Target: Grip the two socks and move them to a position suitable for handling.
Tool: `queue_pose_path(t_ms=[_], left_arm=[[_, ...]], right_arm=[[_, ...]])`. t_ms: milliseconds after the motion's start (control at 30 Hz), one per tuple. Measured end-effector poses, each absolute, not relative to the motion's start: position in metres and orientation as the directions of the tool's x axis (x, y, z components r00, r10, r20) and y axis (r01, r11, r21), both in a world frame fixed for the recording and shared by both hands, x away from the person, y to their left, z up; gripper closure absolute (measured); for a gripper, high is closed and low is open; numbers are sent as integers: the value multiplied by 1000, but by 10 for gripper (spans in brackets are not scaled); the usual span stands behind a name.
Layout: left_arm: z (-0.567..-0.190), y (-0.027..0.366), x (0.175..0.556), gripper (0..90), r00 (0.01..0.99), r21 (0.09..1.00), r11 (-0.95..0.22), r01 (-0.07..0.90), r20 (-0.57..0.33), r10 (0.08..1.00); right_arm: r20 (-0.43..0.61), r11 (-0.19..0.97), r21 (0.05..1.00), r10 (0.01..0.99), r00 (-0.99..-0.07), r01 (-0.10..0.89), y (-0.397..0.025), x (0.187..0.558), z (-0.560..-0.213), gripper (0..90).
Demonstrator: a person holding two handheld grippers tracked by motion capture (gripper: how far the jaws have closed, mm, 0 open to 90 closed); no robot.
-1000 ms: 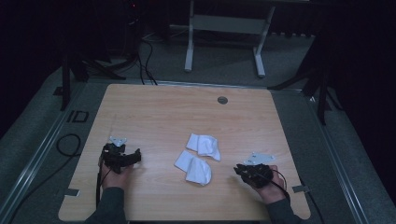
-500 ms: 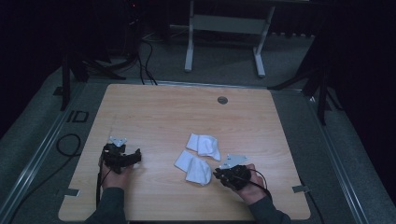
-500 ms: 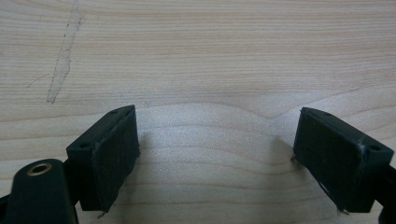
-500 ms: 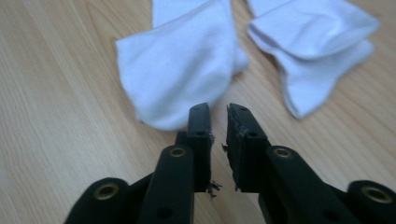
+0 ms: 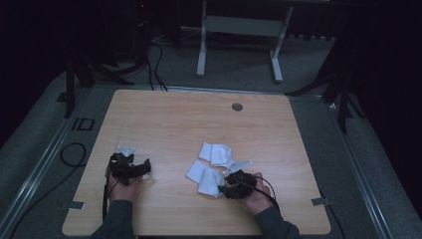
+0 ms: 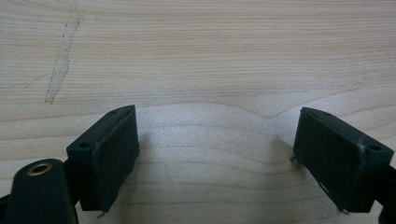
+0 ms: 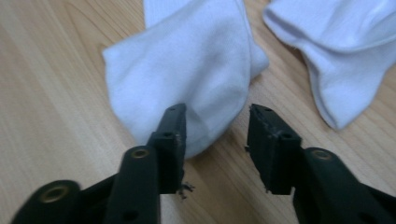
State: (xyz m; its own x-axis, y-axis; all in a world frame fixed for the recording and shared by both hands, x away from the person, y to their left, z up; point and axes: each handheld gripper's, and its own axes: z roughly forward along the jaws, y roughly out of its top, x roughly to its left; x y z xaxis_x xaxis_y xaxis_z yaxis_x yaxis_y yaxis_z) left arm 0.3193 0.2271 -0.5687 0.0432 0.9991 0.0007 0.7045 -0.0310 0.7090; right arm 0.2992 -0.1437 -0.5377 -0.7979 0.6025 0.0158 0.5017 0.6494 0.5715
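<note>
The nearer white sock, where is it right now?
In the high view the nearer white sock lies right of table centre, just left of the right gripper, with the other sock behind it.

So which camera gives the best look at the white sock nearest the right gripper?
The right gripper view: the near sock lies close up before the open right gripper. The high view shows it small. The left gripper view looks at bare table.

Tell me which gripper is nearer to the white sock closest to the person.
Right. The right gripper sits at the near edge of the nearer sock, its open jaws straddling the sock's tip. The left gripper rests open on bare table, well off to the sock's left.
</note>
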Motion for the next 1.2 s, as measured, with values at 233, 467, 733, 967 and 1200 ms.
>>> queue_pose_path(t_ms=[233,467,733,967,1200], left_arm=[[-569,227,319,142,43,709,-31,705,1,999],[-569,227,319,142,43,709,-31,705,1,999],[-569,227,319,142,43,709,-31,704,1,999],[-569,227,319,141,42,710,-30,704,0,999],[-569,227,319,142,42,709,-30,704,0,999]], right_arm=[[-13,676,566,580,-815,472,-138,298,-530,868],[-47,681,588,568,-822,437,-140,295,-513,880],[-42,658,619,574,-818,430,-150,292,-499,883],[-51,634,653,583,-811,415,-161,288,-476,883],[-69,628,650,611,-789,429,-181,288,-466,882]])
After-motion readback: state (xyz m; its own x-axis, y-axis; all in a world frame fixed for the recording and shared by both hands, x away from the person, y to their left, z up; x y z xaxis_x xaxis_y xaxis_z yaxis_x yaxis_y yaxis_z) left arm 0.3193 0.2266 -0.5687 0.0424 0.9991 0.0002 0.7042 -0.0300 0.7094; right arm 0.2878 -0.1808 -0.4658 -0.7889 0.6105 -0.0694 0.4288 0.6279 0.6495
